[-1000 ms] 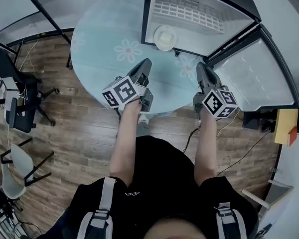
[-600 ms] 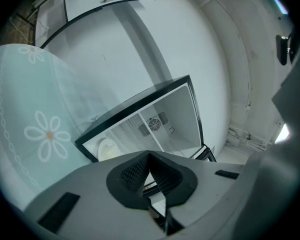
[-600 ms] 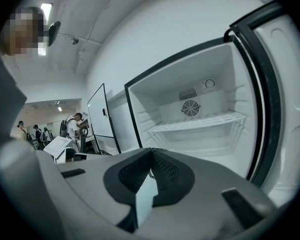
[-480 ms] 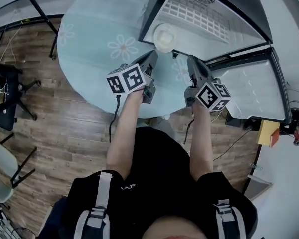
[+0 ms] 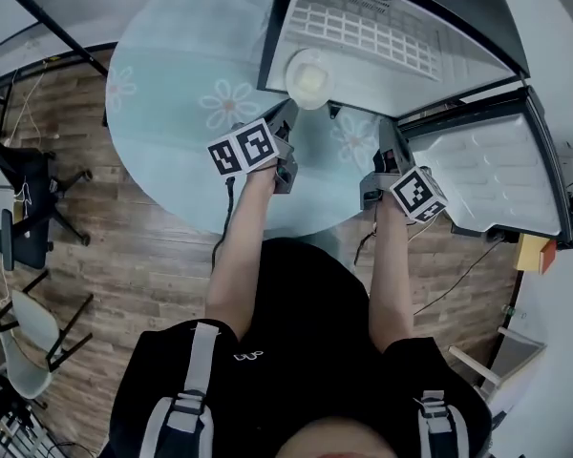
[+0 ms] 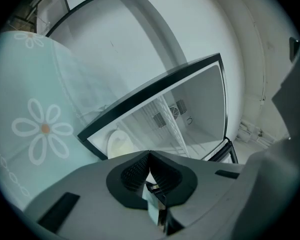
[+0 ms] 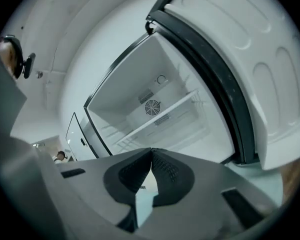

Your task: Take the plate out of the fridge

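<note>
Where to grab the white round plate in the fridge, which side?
Likely the near rim of the white round plate, coming through the white fridge's open front. It lies flat by the front left corner, rim toward the shut left gripper, which must open first.

Left gripper (image 5: 287, 113), right gripper (image 5: 389, 134): jaws closed, empty; both arms (image 5: 241, 251) stretched forward.

There is one plate (image 5: 308, 77), one fridge (image 5: 401, 27) with one open door (image 5: 487, 175), and one round worktop (image 5: 172, 113). Two tools are in view: the left tool (image 5: 286, 114) and the right tool (image 5: 390, 139).
</note>
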Tool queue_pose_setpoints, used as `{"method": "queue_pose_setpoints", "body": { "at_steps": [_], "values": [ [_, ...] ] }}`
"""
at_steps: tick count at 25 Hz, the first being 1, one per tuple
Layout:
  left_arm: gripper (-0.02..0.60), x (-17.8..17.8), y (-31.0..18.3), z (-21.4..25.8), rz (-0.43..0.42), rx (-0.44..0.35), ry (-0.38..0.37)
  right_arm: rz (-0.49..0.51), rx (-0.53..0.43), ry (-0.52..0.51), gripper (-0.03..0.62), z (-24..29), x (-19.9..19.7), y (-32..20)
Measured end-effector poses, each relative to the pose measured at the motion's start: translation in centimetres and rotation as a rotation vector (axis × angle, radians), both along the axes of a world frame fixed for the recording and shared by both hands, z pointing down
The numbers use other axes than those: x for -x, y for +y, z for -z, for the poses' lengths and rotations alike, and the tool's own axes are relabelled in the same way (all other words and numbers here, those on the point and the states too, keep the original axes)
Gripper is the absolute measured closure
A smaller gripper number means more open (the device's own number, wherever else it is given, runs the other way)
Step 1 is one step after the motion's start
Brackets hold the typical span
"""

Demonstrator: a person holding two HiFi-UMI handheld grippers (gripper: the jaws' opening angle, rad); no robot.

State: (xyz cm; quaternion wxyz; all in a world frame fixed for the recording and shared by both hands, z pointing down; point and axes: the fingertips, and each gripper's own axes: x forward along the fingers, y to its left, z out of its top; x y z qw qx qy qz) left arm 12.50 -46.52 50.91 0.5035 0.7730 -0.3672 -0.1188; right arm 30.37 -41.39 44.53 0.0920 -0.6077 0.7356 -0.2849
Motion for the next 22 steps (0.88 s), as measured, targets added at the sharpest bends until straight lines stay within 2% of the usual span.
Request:
{"method": "queue_pose_setpoints", "body": {
  "at_steps": [6,9,13,15,17,22],
  "values": [
    [0.568,-1.6,-1.9,-2.2,-0.011,0.032,-0.033,0.048,0.037,-0.154,0.594,-3.3,1.6,-1.5],
    [0.540,-2.5,-1.7,-3.5,-0.029,0.046,-0.063,0.086,0.076,-0.223,0.557,-5.3,2.8,-2.6],
    [0.535,-1.7,-2.0,-5.2,-0.007,0.089,-0.068,0.127,0.126,-0.277,0.557,-7.4,4.9,-3.9],
    [0.459,-1.5,-2.5,-6.1,0.011,0.119,-0.062,0.139,0.141,-0.295,0.552,-8.1,5.4,-4.5],
    [0.414,-1.6,-2.8,-7.0,0.023,0.148,-0.059,0.152,0.155,-0.320,0.502,-8.8,5.9,-5.0],
    [0.412,-2.5,-2.8,-8.8,0.020,0.191,-0.054,0.154,0.208,-0.369,0.502,-11.0,6.4,-5.7]
  ]
}}
